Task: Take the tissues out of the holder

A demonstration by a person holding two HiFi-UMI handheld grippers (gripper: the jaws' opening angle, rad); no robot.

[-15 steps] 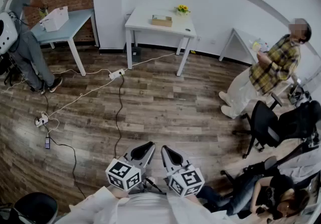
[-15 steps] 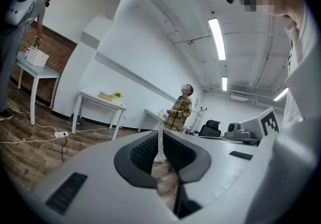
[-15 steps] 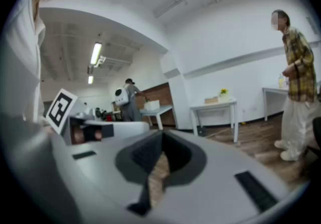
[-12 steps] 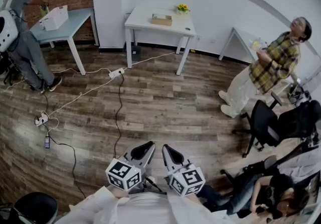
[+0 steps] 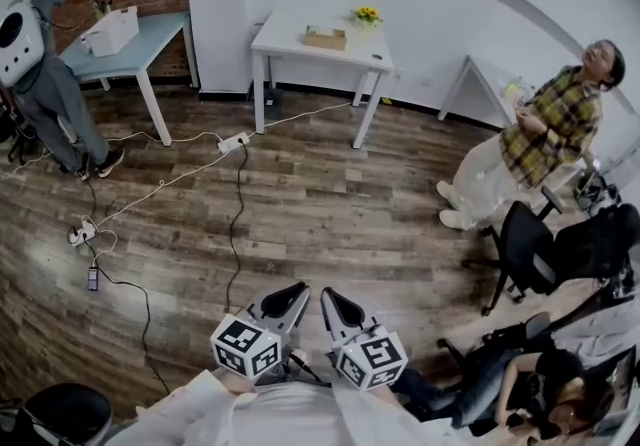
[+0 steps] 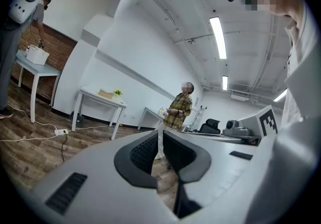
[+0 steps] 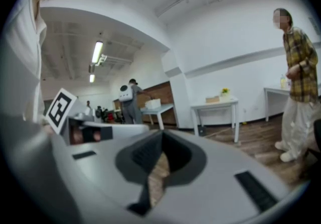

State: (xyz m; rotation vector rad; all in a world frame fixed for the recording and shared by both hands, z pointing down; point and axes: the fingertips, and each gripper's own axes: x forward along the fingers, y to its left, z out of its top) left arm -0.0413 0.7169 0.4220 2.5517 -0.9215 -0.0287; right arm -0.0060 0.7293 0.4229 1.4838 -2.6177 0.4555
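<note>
The room is an open office with a plank floor [image 5: 300,204] and white walls. Far across it stands a white table [image 5: 280,42]. About the middle of its top sits a low tan box [image 5: 323,38], which I take to be the tissue holder, and a small pot of yellow flowers [image 5: 364,17] is at the back right corner. I cannot make out any tissue from here.

Tissue should be feather-light, soft and easy to tear, so I would pinch the top sheet where it stands up and draw it straight upward. The holder looks light enough to lift with the sheet, so I may need to brace its rim.

Both claws hang close to my body, well apart from the table. My left claw [image 6: 159,135] has its jaws together, holding nothing. My right claw [image 7: 161,135] is fully closed and also empty.
</note>
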